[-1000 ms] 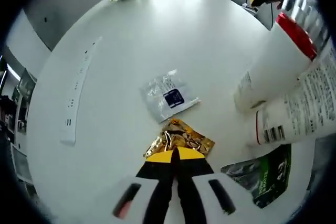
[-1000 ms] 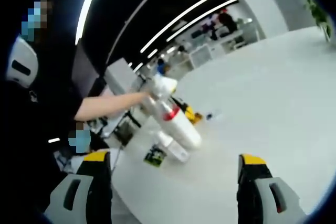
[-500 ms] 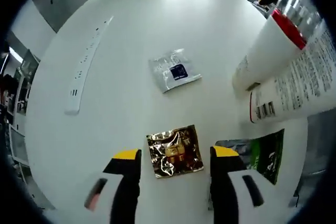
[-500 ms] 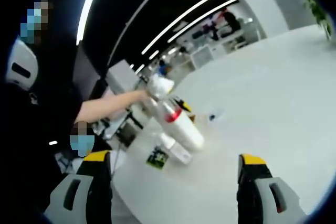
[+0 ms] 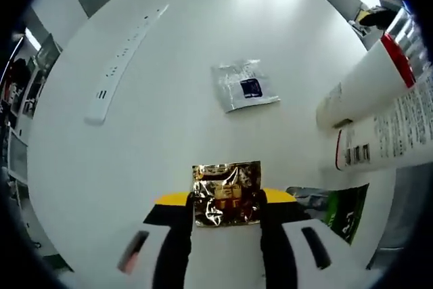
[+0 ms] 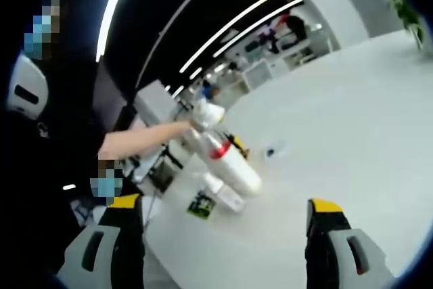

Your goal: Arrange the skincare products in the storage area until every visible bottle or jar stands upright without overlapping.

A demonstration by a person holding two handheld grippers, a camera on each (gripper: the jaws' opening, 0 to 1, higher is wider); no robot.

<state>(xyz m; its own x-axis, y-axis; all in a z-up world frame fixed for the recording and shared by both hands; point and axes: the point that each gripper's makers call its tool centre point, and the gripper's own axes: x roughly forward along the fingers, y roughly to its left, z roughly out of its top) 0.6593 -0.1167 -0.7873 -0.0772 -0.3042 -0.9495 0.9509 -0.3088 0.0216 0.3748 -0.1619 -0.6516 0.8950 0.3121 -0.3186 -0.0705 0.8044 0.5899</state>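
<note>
The left gripper has two black jaws with yellow tips, set on pale grey bodies that each carry a dark slot; the left-hand body also shows a small red mark. The right gripper has the same look: yellow-capped black jaws on grey housings with dark slots. The person's upper arm is covered by a dark short sleeve.

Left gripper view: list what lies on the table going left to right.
White power strip → gold sachet between the left claw tips → silver sachet → green sachet → lying white bottles.
</note>
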